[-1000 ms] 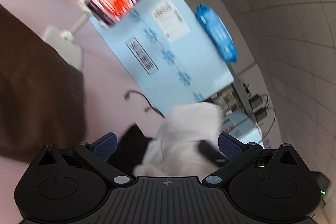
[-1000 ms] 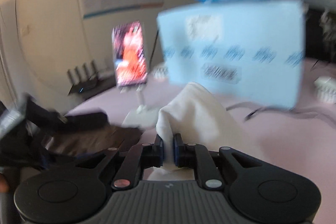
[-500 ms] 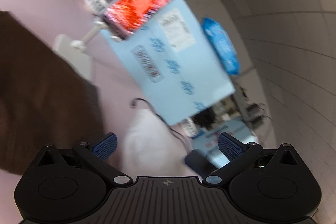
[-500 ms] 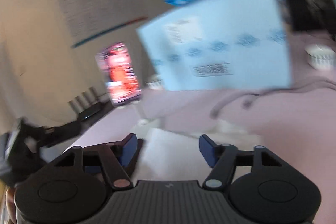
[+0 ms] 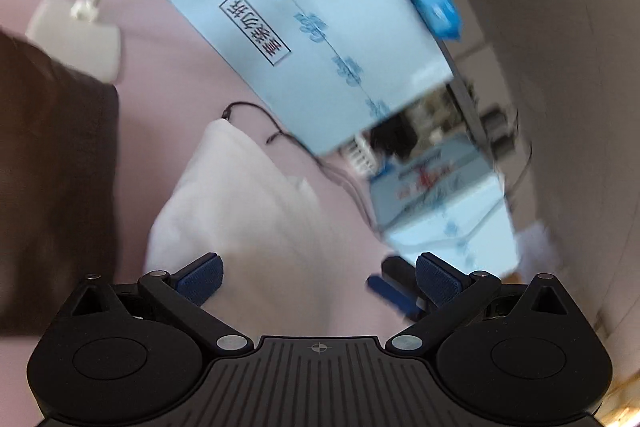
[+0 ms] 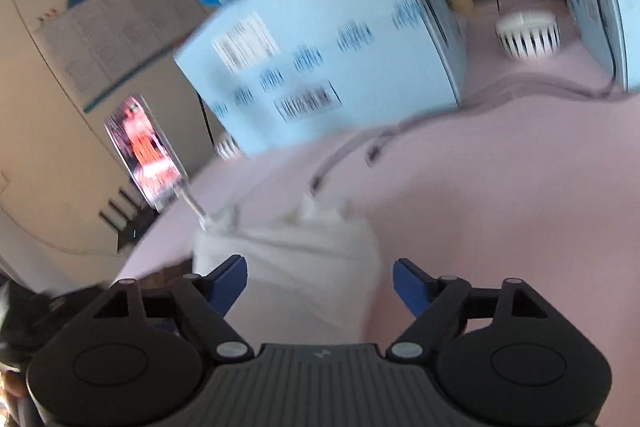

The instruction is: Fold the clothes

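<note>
On pink table (image 6: pixel 500 187): white garment (image 5: pixel 236 195) folded flat; both hand-held grippers (image 5: pixel 318 277) (image 6: pixel 320 277) released.

Pale wall (image 6: pixel 60 131) (a chart (image 6: pixel 100 39) pinned there) behind pink tabletop (image 6: pixel 500 195).

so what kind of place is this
Probably a makeshift work or storage room, not a home: a pink-covered table holds big light blue cardboard boxes, a phone on a white stand and loose cables.

White garment (image 5: pixel 240 195) on pink tabletop (image 6: pixel 500 195); light-blue box (image 6: pixel 320 39) with dark print.
</note>
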